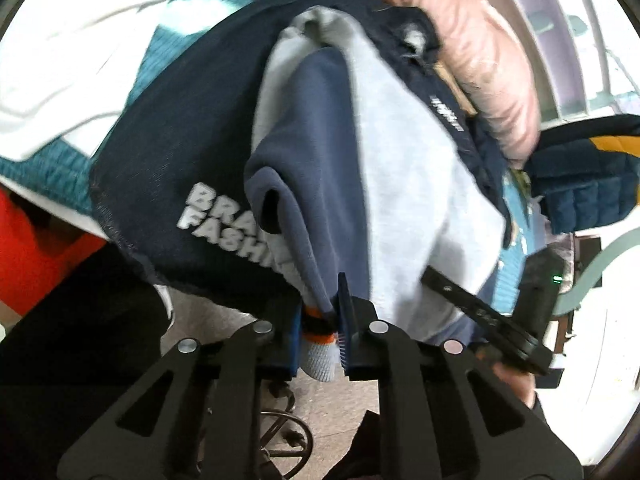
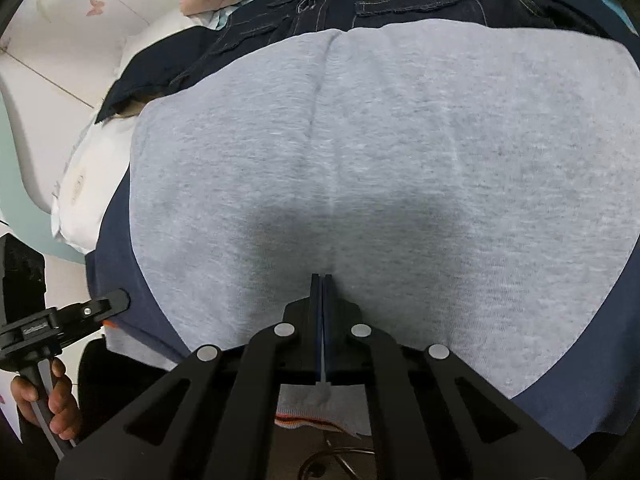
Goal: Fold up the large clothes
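- Grey-and-navy sweatshirt (image 2: 400,140): the landmark. Spread grey panel up, navy sleeves at both sides, over a pile of other clothes. Its hem with the orange stripe (image 2: 296,424) hangs at the near edge.
- Dark denim jacket (image 2: 400,8) with white lettering: directly behind the sweatshirt, partly under it.
- Pink padded garment (image 1: 460,40): beyond the jacket, far side of the pile.
- Teal-and-white knit (image 1: 60,168): off to the sweatshirt's side, left wrist view.
- Right gripper (image 2: 321,280): jaws pressed together, pinching the sweatshirt's near hem at mid-width.
- Left gripper (image 1: 332,320): clamped on the ribbed hem at the sweatshirt's corner, cloth bunched and lifted.
- Progress, my read: early. Both hem grips set, body still mostly flat, no completed fold visible. Left: carry hem toward collar, tuck sleeves, halve again.
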A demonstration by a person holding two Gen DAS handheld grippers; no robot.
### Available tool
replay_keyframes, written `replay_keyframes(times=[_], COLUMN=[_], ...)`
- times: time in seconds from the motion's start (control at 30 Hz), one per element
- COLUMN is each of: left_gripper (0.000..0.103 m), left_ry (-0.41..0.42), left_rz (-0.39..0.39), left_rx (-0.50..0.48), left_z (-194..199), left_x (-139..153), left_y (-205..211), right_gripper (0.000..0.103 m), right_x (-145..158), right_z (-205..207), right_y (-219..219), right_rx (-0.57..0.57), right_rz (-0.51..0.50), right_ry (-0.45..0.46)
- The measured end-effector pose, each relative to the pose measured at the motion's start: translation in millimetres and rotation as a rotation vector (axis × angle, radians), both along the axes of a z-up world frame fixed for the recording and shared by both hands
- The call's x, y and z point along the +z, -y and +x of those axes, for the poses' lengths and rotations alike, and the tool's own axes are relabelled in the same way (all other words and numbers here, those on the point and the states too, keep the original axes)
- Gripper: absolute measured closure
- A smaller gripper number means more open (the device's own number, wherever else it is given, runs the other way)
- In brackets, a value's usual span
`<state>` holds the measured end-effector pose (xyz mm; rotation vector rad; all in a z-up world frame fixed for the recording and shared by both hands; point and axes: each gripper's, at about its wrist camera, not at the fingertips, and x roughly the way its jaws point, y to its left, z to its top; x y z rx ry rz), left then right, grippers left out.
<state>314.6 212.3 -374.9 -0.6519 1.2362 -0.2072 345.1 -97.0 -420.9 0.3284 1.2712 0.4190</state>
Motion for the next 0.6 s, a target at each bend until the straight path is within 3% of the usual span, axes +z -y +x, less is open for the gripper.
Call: replay_keyframes(times=[0.13,0.23,0.37,0.43,0.6], left_gripper=[0.090,0.090,0.090,0.090,0.090], left_ry=[0.052,0.088,0.131,0.152,0.210], left_rz=[0.010,0.010,0.012,0.012,-0.016], left_rx=[-0.052,-0.089,-0.142,-0.197,-0.290], left_z=[0.4,-0.1,1.2,3.1,12.5], left_x=[20.7,36.6,52.6,60.2,76.3], left_y=[12.1,24.9,49.7,70.2,110.4], right_gripper=[0.099,0.100,0.103,0.103,0.100], right_x=[13.1,22.6,-8.7,-6.7,32.2], right_z=[-5.8,-17.9,-14.7,-13.0,-26.6], right_y=[7.6,5.9,4.8,7.9,25.3], right_rx=[-0.027,0.026,0.032,0.019,-0.026], right_rz=[0.040,0.071,0.036,0.058,0.080], right_ry=[0.002,0.018,-0.025,-0.039,0.085])
